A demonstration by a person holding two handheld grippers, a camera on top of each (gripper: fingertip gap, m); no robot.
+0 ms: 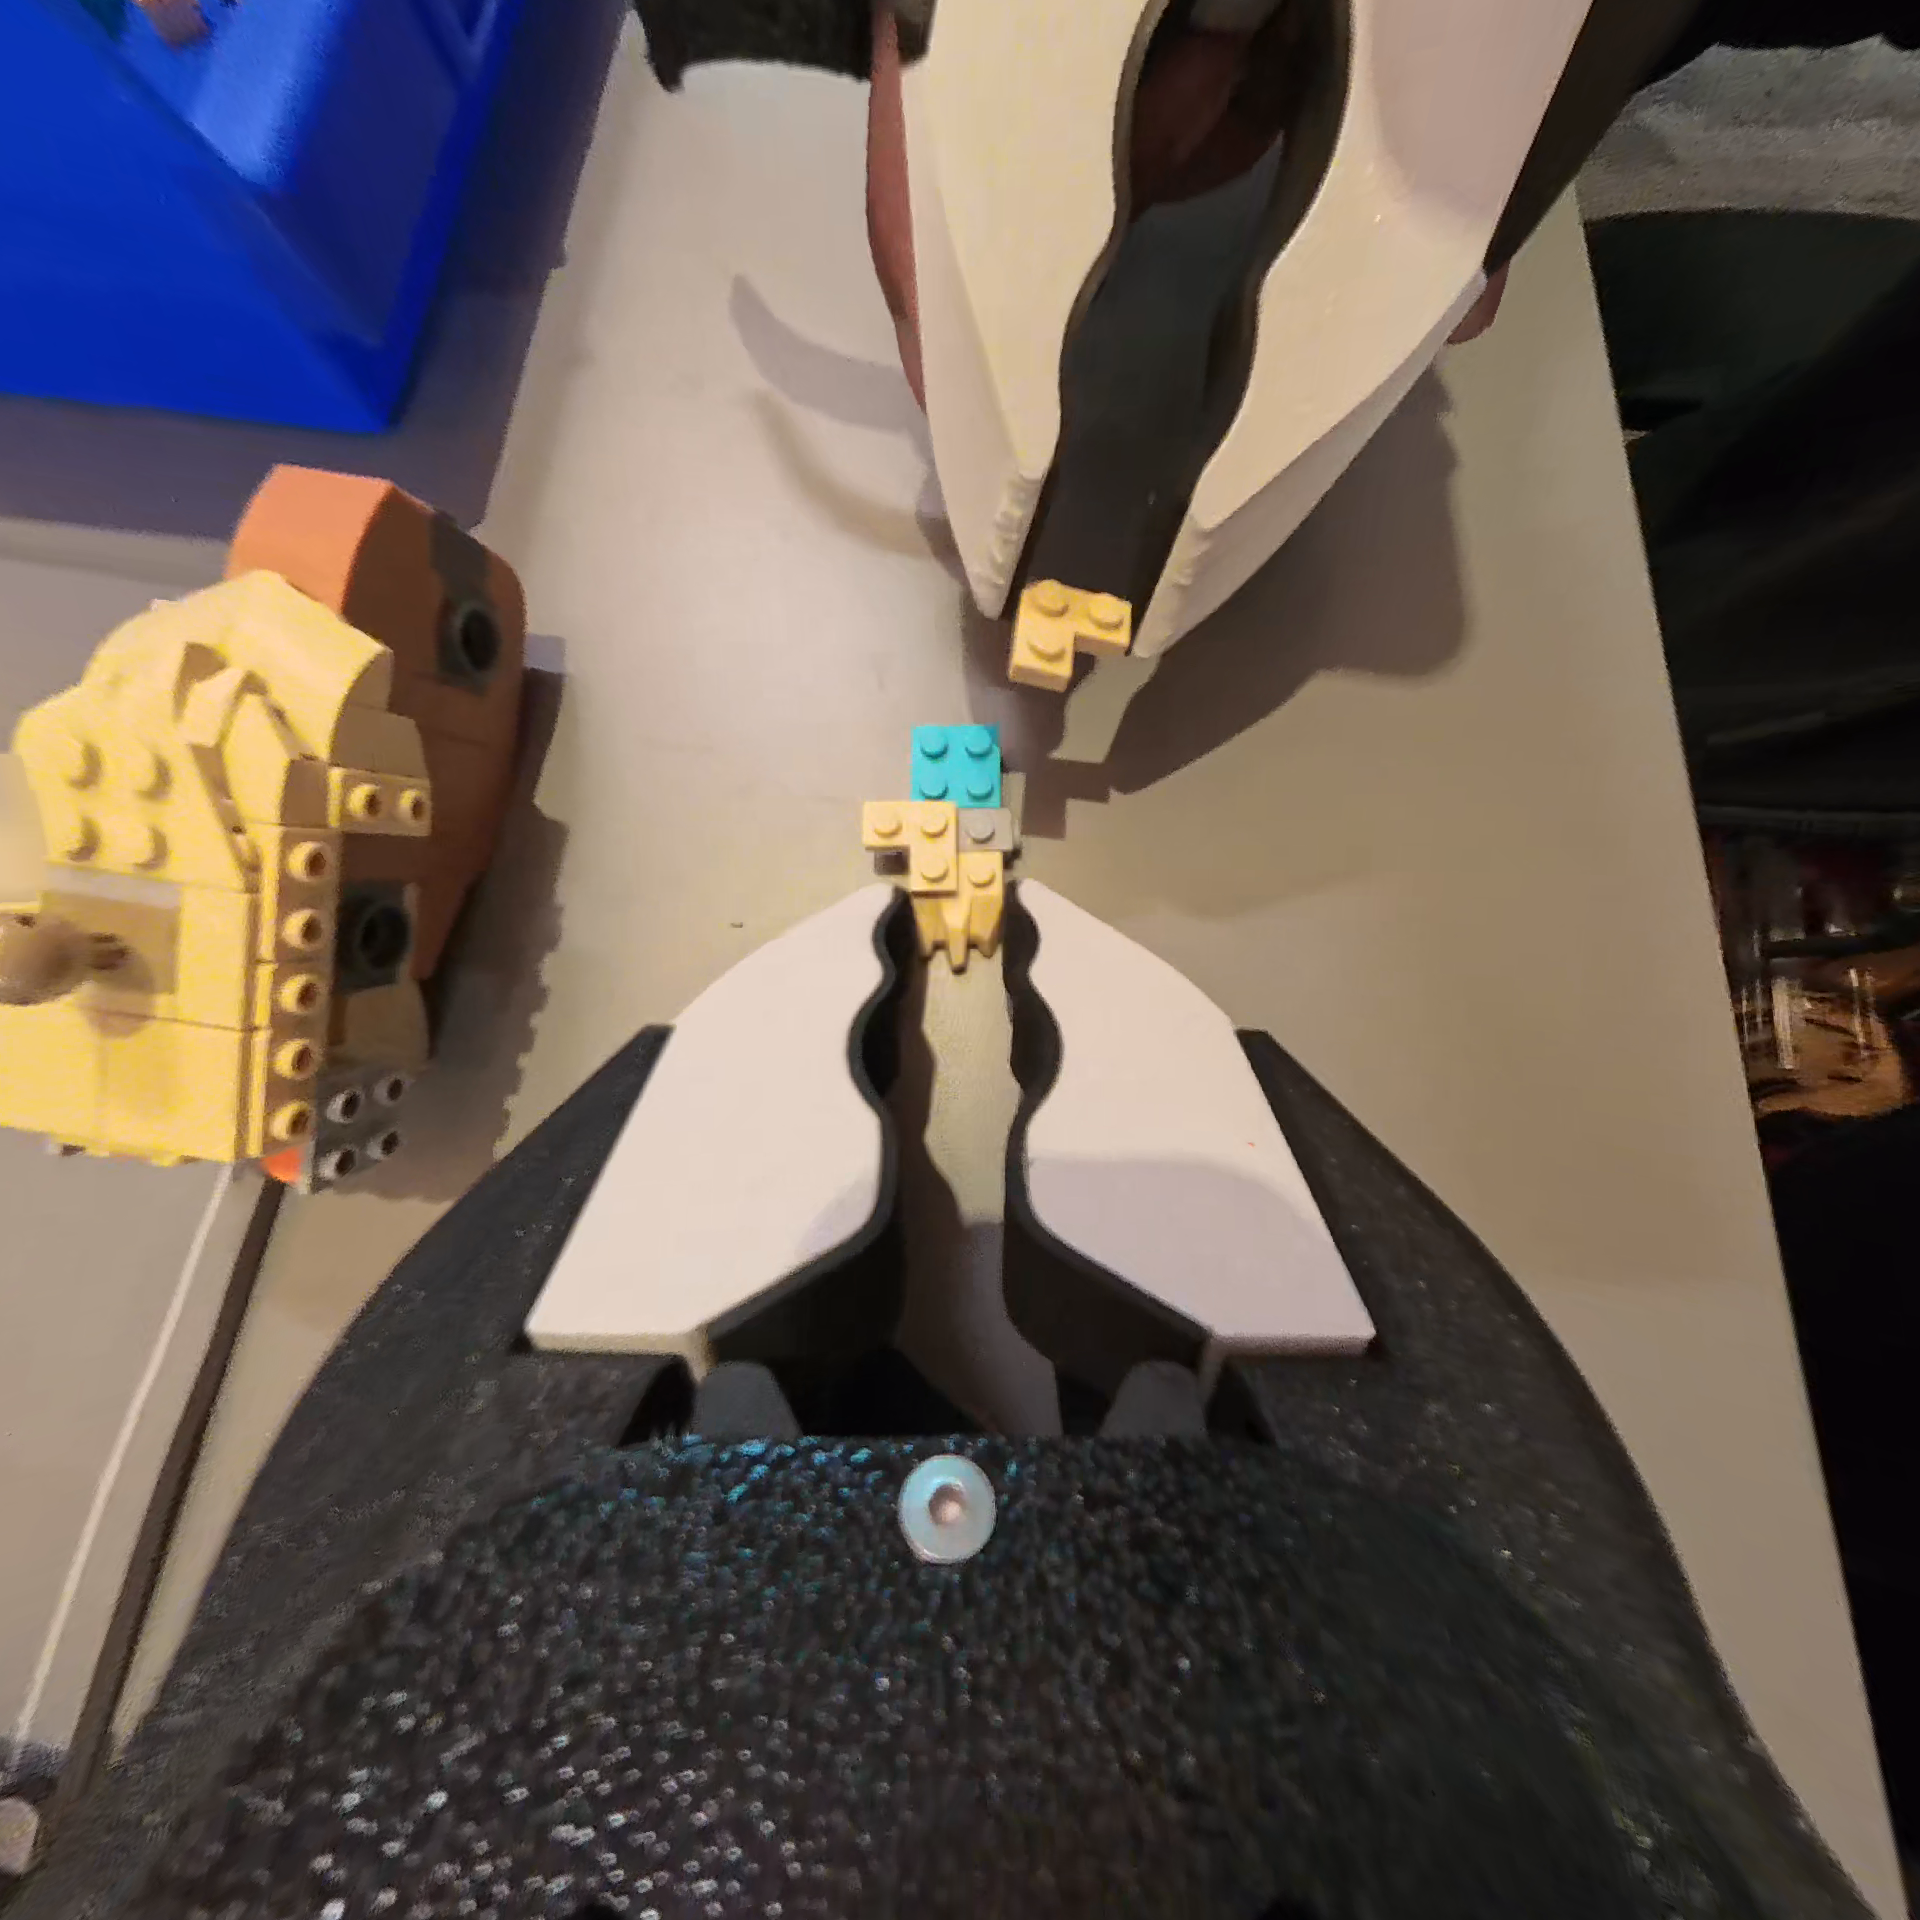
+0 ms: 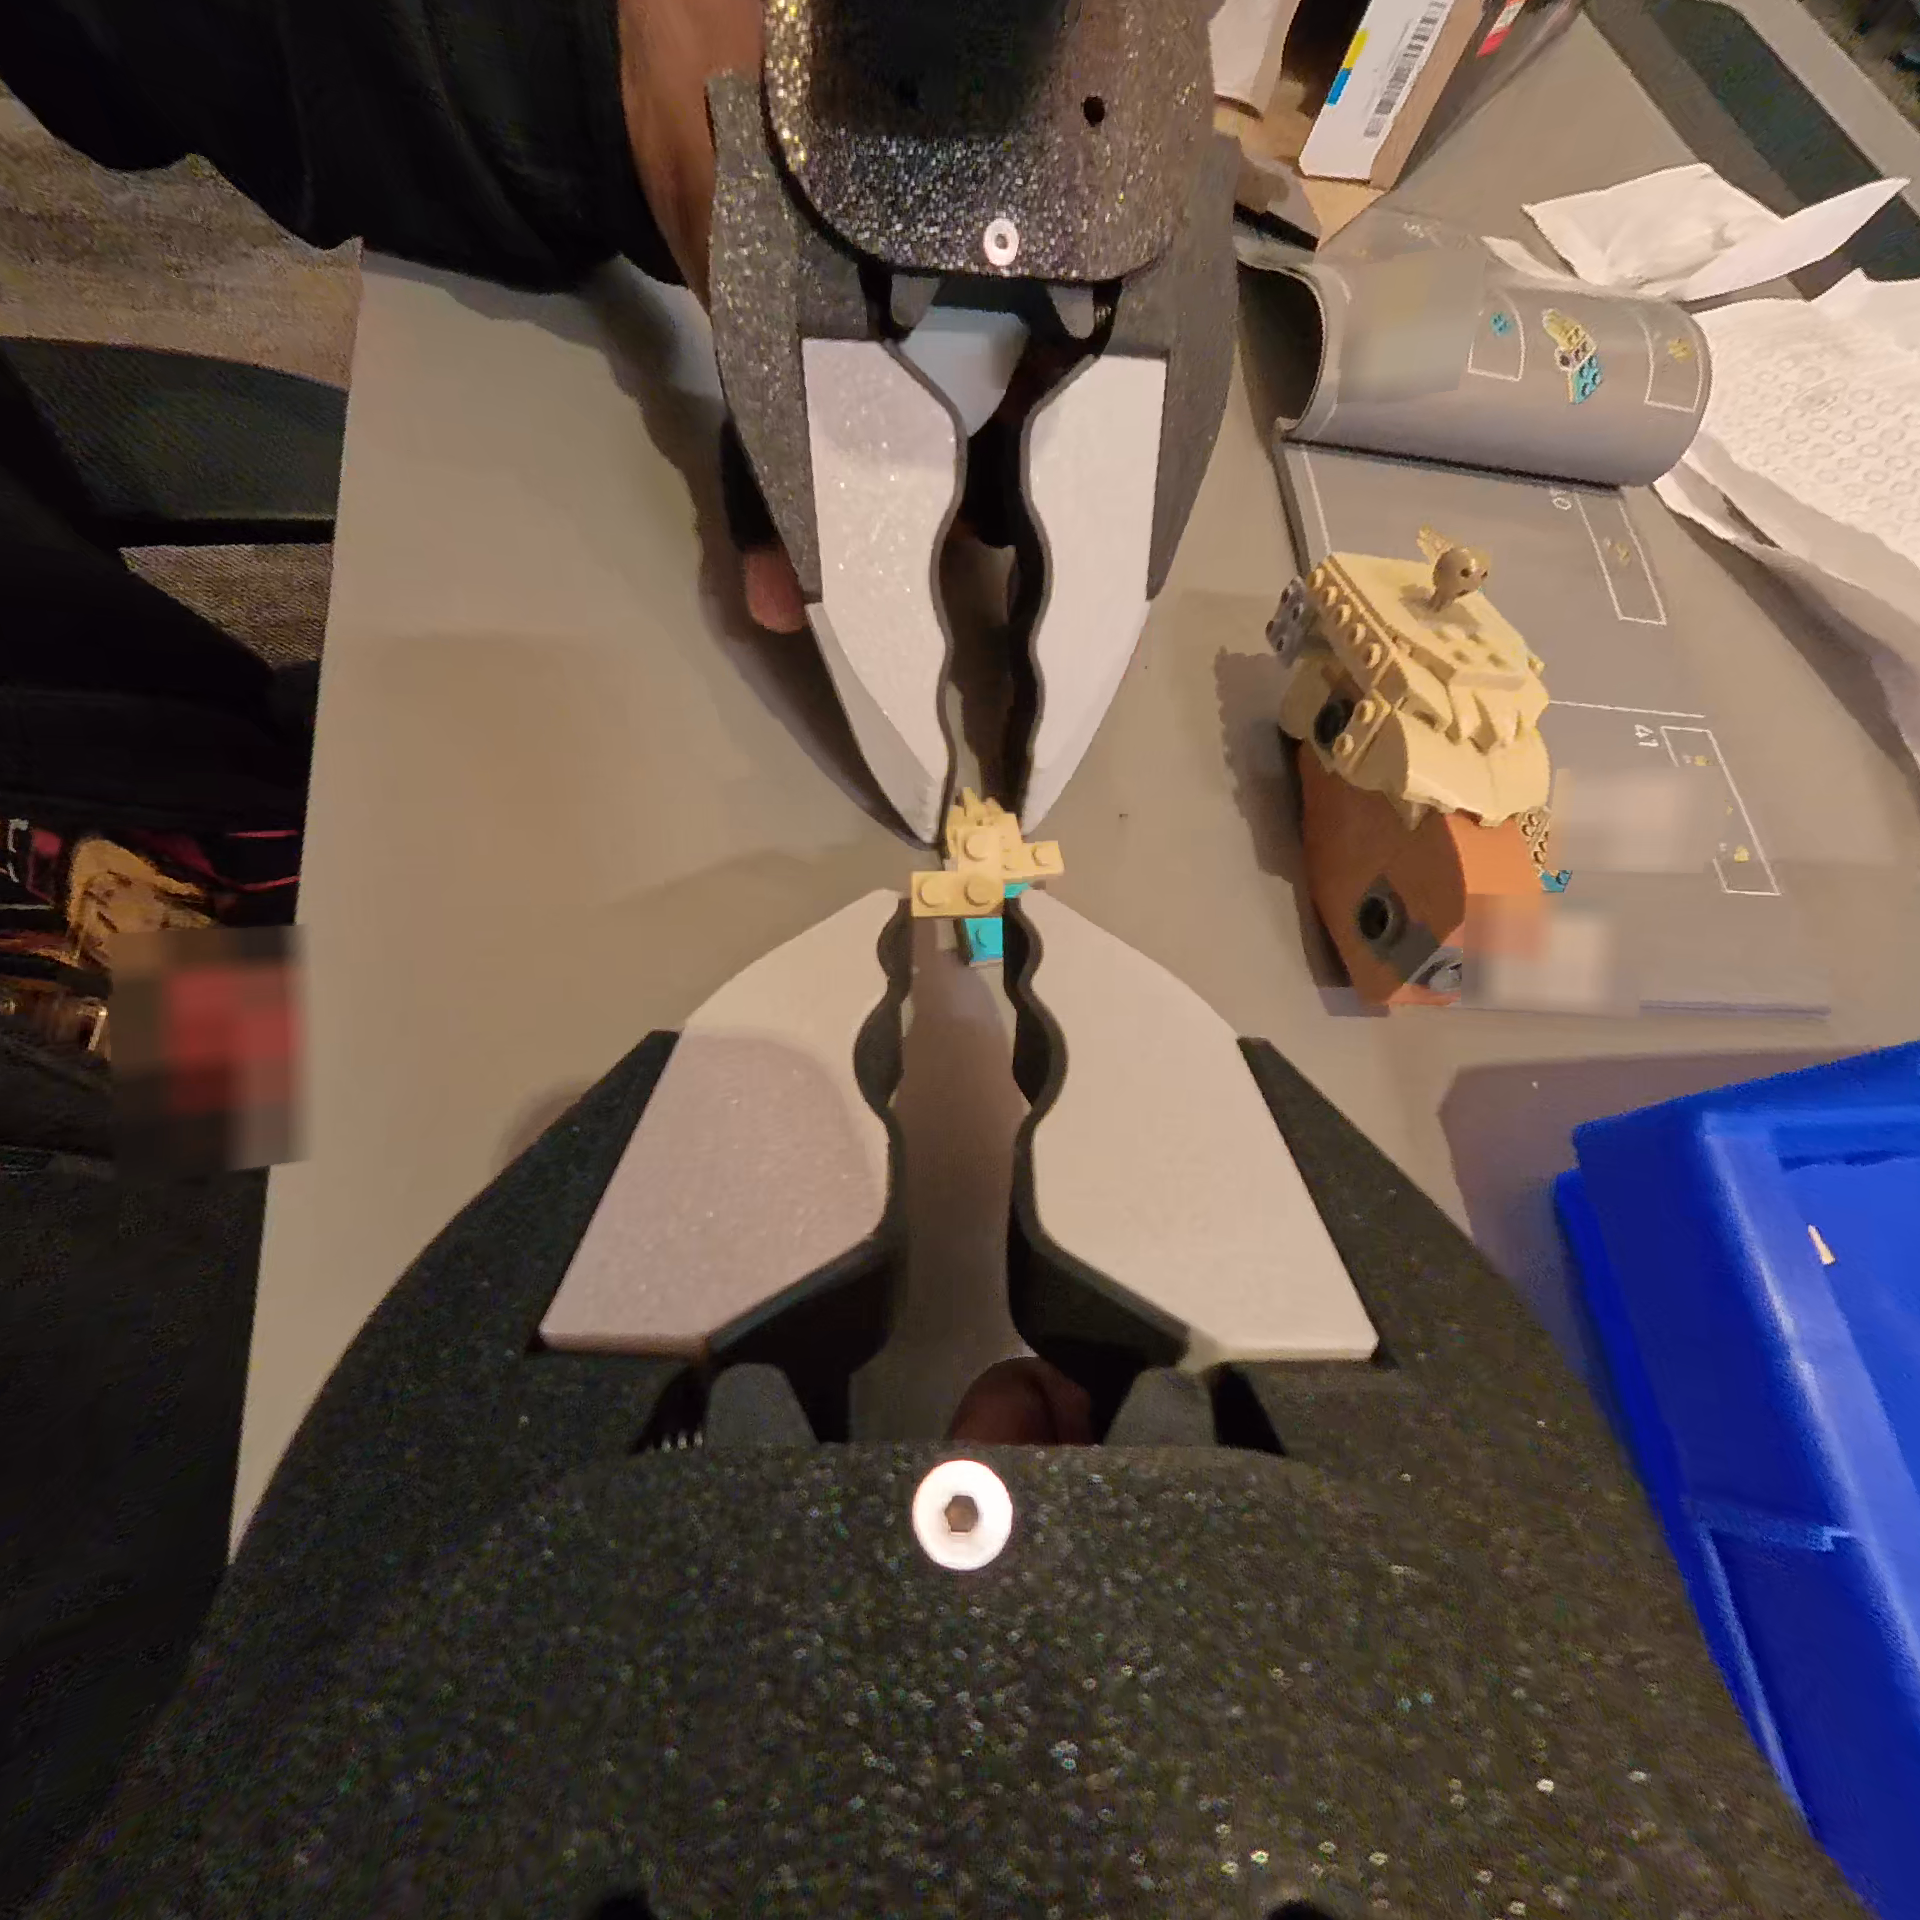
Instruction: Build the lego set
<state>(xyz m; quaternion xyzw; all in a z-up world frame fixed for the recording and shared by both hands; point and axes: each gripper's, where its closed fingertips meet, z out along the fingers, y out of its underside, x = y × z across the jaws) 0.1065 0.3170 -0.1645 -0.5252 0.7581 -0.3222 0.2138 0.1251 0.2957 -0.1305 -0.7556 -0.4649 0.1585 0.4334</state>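
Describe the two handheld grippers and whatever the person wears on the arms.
Both grippers match. The left gripper has a black, speckled, grainy body that widens toward the camera, a silver washer and screw on top, and two pale grey-white fingers with wavy black-lined inner edges tapering to points. The right gripper looks the same. No cables show. A black sleeve covers the person's arm behind the left gripper.

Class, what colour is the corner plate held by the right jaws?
Tan corner plate; clearest in the left wrist view.
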